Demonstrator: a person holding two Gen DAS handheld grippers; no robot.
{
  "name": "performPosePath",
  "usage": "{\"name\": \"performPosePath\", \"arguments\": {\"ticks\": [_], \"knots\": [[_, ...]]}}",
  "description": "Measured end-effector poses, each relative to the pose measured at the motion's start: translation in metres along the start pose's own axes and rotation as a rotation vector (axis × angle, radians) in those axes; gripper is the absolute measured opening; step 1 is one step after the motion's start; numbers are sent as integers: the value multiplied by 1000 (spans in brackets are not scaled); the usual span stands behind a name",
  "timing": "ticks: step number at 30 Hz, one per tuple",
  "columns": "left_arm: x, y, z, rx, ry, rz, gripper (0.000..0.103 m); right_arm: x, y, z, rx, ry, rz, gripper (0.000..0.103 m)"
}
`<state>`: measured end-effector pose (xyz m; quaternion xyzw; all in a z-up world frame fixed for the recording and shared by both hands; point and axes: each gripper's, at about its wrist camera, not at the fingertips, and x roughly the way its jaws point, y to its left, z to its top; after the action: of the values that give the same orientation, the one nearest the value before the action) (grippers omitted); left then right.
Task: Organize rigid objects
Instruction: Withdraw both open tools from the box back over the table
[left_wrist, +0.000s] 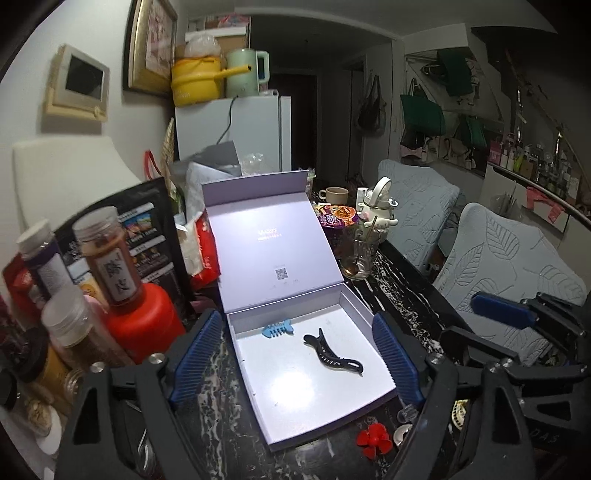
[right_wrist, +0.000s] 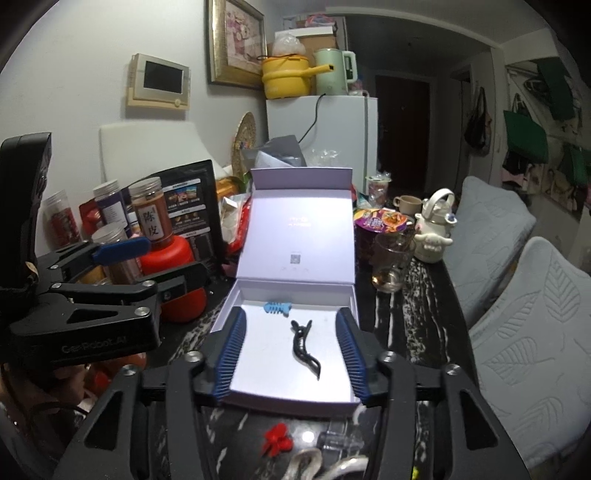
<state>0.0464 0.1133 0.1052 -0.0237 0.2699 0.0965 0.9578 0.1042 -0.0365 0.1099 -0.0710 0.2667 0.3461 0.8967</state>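
An open lavender box (left_wrist: 360, 304) (right_wrist: 295, 286) lies on the black marbled table with its lid standing up behind it. On its white floor are a blue fishbone clip (left_wrist: 277, 329) (right_wrist: 277, 308) and a black hair claw (left_wrist: 332, 350) (right_wrist: 304, 347). A red flower clip (left_wrist: 373, 439) (right_wrist: 275, 439) rests on the table in front of the box. My left gripper (left_wrist: 295, 317) hovers over the box, jaws wide and empty. Beside it, my right gripper (right_wrist: 291, 314) is also open over the box, holding nothing.
Jars (left_wrist: 107, 254) and a red bottle (left_wrist: 147, 325) crowd the table left of the box. A glass mug (left_wrist: 360, 254), a noodle cup (left_wrist: 338, 216) and a white teapot (left_wrist: 380, 203) stand behind it on the right. Grey padded chairs (left_wrist: 509, 266) line the table's right edge.
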Motion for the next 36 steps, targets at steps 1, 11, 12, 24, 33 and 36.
{"name": "performPosePath", "arguments": {"ticks": [1,11,12,24,33,36], "knots": [[-4,-1,-2,4,-3,3,88,-4,1,-2,1,-4,-3,52],[-40,-14,-26,28,-33,-16,98,-41,10,-28,-4,-30,-26,68],[-43,-16,-29,30,-34,-19,98,-45,12,-31,-6,-31,-29,70],[-53,-29,-63,12,3,-77,98,-71,17,-69,-2,-25,-80,82],[-39,-38,-93,18,71,-124,98,-75,10,-104,48,3,-145,86],[-31,-42,-103,29,97,-133,98,-72,10,-117,51,21,-165,86]]}}
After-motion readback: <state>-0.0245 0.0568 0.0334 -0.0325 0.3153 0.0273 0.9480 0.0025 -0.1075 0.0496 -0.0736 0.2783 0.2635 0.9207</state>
